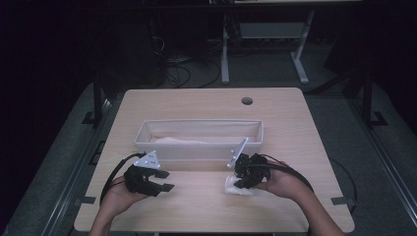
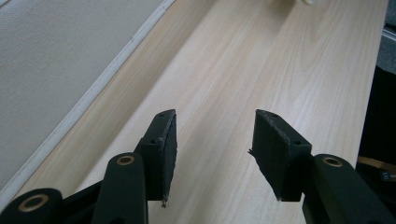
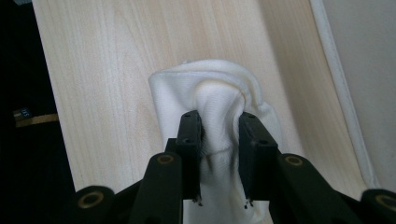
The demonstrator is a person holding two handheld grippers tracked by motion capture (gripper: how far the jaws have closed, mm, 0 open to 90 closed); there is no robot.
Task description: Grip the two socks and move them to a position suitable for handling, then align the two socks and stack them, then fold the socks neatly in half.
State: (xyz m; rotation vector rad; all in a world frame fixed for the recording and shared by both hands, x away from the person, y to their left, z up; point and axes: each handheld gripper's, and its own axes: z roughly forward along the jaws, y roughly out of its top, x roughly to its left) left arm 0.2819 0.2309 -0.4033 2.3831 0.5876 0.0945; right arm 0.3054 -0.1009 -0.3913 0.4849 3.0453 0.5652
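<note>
A white folded cloth [image 3: 212,98] lies bunched on the wooden table, near its front edge right of centre [image 1: 233,187]. My right gripper [image 3: 218,140] is shut on the white cloth, a ridge of fabric pinched between its pads; from above the right gripper [image 1: 242,183] sits over the cloth. My left gripper [image 2: 214,149] stands open over bare wood with nothing between its pads. In the high view the left gripper [image 1: 164,180] is at the front left, beside the bin. Another pale cloth [image 1: 177,140] lies inside the bin.
A long white fabric bin [image 1: 199,152] stands across the middle of the table [image 1: 295,128]; its side wall [image 2: 56,70] runs close by the left gripper, and its rim [image 3: 343,93] passes right of the right gripper. A round cable hole [image 1: 247,101] sits at the table's back.
</note>
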